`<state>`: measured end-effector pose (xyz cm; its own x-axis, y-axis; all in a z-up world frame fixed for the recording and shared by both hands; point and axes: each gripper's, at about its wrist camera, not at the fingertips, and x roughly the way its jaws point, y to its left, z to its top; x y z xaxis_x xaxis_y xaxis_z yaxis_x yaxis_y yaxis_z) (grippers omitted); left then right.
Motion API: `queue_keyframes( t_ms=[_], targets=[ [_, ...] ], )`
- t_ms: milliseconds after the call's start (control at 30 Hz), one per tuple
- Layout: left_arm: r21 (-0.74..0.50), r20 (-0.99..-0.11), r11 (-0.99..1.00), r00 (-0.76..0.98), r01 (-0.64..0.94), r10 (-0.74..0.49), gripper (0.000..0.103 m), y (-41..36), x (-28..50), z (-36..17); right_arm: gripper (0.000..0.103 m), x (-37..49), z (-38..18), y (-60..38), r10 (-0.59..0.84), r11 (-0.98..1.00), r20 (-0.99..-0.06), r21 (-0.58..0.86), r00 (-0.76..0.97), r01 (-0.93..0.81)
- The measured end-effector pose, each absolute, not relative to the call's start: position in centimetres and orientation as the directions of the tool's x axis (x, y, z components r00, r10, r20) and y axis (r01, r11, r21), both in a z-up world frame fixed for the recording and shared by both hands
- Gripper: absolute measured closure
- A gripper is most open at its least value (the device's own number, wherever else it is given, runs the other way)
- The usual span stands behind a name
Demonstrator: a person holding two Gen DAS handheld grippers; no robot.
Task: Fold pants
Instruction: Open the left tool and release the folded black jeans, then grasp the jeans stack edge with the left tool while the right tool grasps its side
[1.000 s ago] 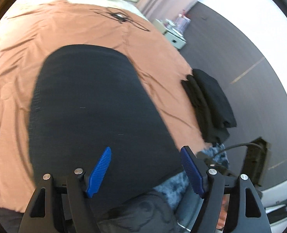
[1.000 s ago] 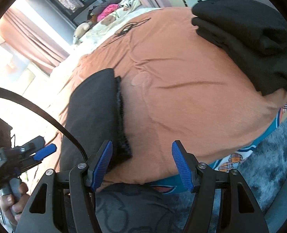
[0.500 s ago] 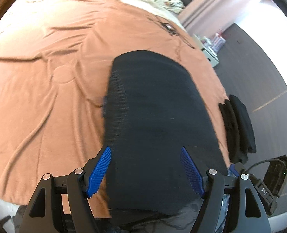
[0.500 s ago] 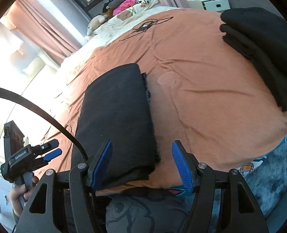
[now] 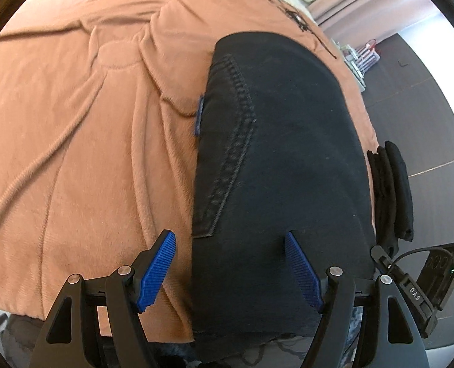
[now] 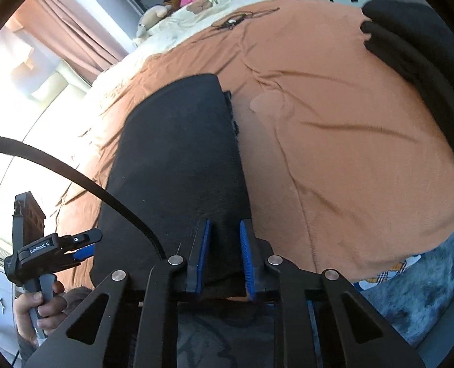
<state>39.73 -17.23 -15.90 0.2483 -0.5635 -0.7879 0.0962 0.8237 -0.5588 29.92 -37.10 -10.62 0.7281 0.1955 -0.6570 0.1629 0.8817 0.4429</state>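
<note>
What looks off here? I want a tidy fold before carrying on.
Little stands out. The folded black pants lie flat on the orange blanket, though a small blue tag pokes out from their side edge. The blanket itself is wrinkled.

Both cameras ride on handheld grippers and look steeply down along their fingers, close over the near edge of the bed (image 5: pixel 73 141). The left wrist view faces the left border of the black pants (image 5: pixel 288 153), with floor at its right rim. The right wrist view sits over their right border, facing the curtains. Both share the pants, the orange blanket and the folded black stack (image 6: pixel 417 70).
</note>
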Motion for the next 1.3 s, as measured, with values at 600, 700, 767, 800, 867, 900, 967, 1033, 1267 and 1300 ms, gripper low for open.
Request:
queue_keyframes(
  t_ms=[600, 700, 767, 800, 867, 900, 967, 1033, 1267, 1300],
  targets=[
    [-0.666, -0.714, 0.742, 0.223, 0.080, -0.664, 0.079, -15.9, 38.7, -15.3, 0.074, 34.1, -12.8, -37.9, 0.312, 0.834, -0.650, 0.536, 0.692, 0.127],
    [-0.641, -0.719, 0.760, 0.264, 0.103, -0.643, 0.080, -15.1, 38.3, -13.8, 0.078, 33.8, -12.9, -37.4, 0.336, 0.827, -0.648, 0.550, 0.684, 0.114],
    [-0.638, -0.720, 0.763, 0.270, 0.104, -0.639, 0.081, -14.3, 38.3, -13.2, 0.079, 33.4, -12.9, -36.9, 0.347, 0.828, -0.649, 0.550, 0.677, 0.104],
    [-0.636, -0.723, 0.765, 0.271, 0.102, -0.636, 0.081, -13.9, 38.2, -13.1, 0.079, 33.4, -12.8, -36.7, 0.352, 0.829, -0.649, 0.551, 0.674, 0.098],
    [-0.621, -0.735, 0.778, 0.273, 0.097, -0.621, 0.081, -13.5, 38.1, -12.9, 0.080, 32.9, -13.0, -36.0, 0.375, 0.827, -0.649, 0.557, 0.662, 0.078],
    [-0.615, -0.742, 0.783, 0.269, 0.094, -0.615, 0.081, -13.1, 37.9, -13.0, 0.080, 32.7, -13.1, -35.8, 0.386, 0.826, -0.650, 0.560, 0.655, 0.069],
    [-0.609, -0.750, 0.788, 0.257, 0.091, -0.609, 0.081, -13.1, 37.6, -13.1, 0.080, 32.4, -13.6, -35.1, 0.409, 0.824, -0.655, 0.564, 0.635, 0.052],
    [-0.593, -0.764, 0.798, 0.238, 0.106, -0.599, 0.079, -13.8, 37.7, -13.2, 0.080, 32.2, -13.8, -34.8, 0.423, 0.824, -0.658, 0.565, 0.624, 0.037],
    [-0.537, -0.803, 0.834, 0.224, 0.128, -0.552, 0.056, -13.7, 39.3, -13.6, 0.054, 33.3, -13.0, -36.7, 0.437, 0.822, -0.647, 0.570, 0.625, 0.015],
    [-0.532, -0.804, 0.837, 0.232, 0.129, -0.547, 0.054, -13.6, 39.4, -13.6, 0.048, 33.7, -13.1, -37.0, 0.432, 0.819, -0.642, 0.573, 0.634, 0.022]
  ],
)
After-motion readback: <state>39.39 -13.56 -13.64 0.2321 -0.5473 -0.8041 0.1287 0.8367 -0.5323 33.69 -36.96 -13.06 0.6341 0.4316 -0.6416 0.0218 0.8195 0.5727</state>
